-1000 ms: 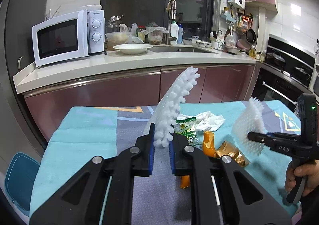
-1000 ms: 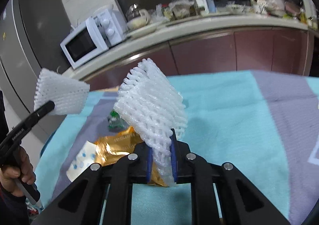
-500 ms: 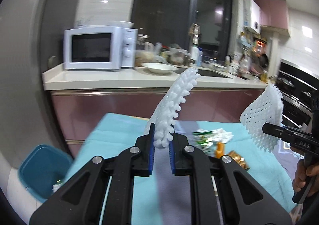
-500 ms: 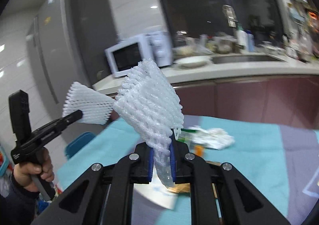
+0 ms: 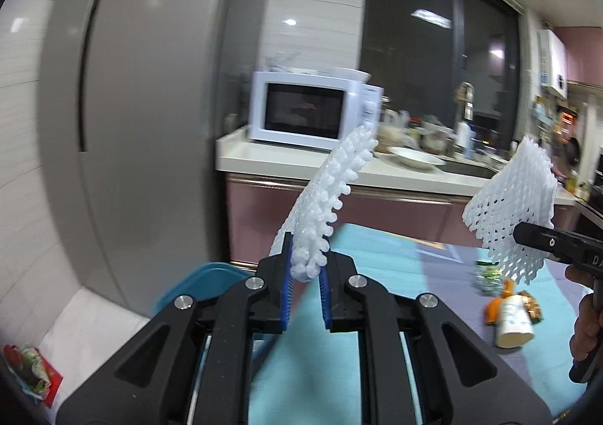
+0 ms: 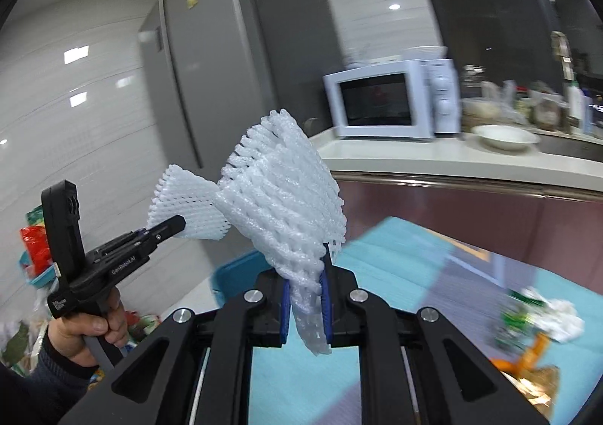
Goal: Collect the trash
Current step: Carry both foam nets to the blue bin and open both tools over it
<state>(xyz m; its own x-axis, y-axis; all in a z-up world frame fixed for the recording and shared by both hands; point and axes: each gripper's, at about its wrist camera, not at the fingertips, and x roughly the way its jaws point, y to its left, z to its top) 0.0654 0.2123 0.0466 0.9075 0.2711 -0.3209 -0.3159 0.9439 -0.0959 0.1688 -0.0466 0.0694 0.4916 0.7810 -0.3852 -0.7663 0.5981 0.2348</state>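
Observation:
My left gripper [image 5: 304, 270] is shut on a white foam fruit net [image 5: 328, 195] that stands up from its blue pads. In the right wrist view the same left gripper [image 6: 177, 227] shows at the left, held by a hand, with its net [image 6: 184, 206]. My right gripper [image 6: 306, 291] is shut on a second, wider foam net [image 6: 286, 206]; it appears at the right of the left wrist view [image 5: 522, 232] with that net [image 5: 516, 198]. A blue bin [image 5: 199, 285] sits on the floor below the table's left end. More trash lies on the table: a crumpled tissue [image 6: 561, 319] and an orange and gold wrapper [image 5: 508, 315].
The table wears a teal and grey cloth [image 5: 377, 259]. A tall grey fridge [image 5: 150, 104] stands to the left. Behind runs a counter [image 5: 377, 168] with a white microwave [image 5: 312, 110], a bowl and a sink. Bags and packets [image 6: 34, 247] lie on the floor at far left.
Both grippers swung left and rose with their foam nets still clamped; the fridge and the blue bin have come into view and the table trash has slid to the right.

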